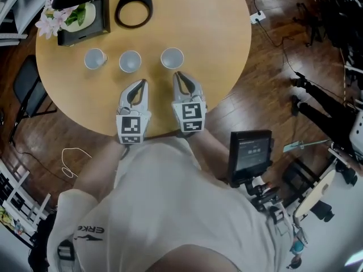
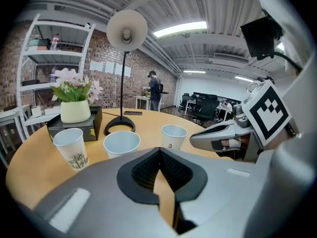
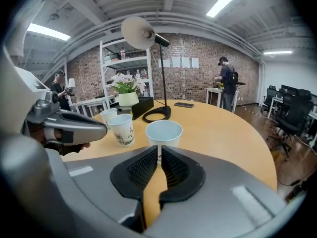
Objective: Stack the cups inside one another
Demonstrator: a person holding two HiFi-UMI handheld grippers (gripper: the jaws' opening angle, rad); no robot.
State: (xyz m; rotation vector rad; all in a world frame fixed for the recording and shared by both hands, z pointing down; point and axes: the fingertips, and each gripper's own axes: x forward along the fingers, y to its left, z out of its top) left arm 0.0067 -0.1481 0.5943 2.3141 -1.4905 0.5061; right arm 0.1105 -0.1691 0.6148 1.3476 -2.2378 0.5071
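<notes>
Nothing is stacked yet. Three paper cups stand apart in a row on the round worktop (image 1: 227, 33), all on the person's side of the lamp base (image 1: 134, 7). The middle cup (image 1: 130, 61) is almost straight in front of it. The left cup (image 1: 95, 58) is off to its left, below the flower box (image 1: 85, 16), and the right cup (image 1: 172, 58) is off to its right.

This looks like the approach to a first pick. The left tongs (image 1: 143, 82) are clenched on nothing and point between the middle and right cups. The right tongs (image 1: 177, 73) aim at the right cup just ahead, parted by a thin slit with nothing between them.

To my eye, the next move calls for spreading the right tongs wide enough to take that cup's wall, then lifting it clear before lowering it into a neighbour.

Both tongs hang near the worktop's near rim. The wood to the right of the lamp base is bare and gives room to swing. Behind the cups, the lamp base and flower box crowd the space, so a high, short carry looks safest.
</notes>
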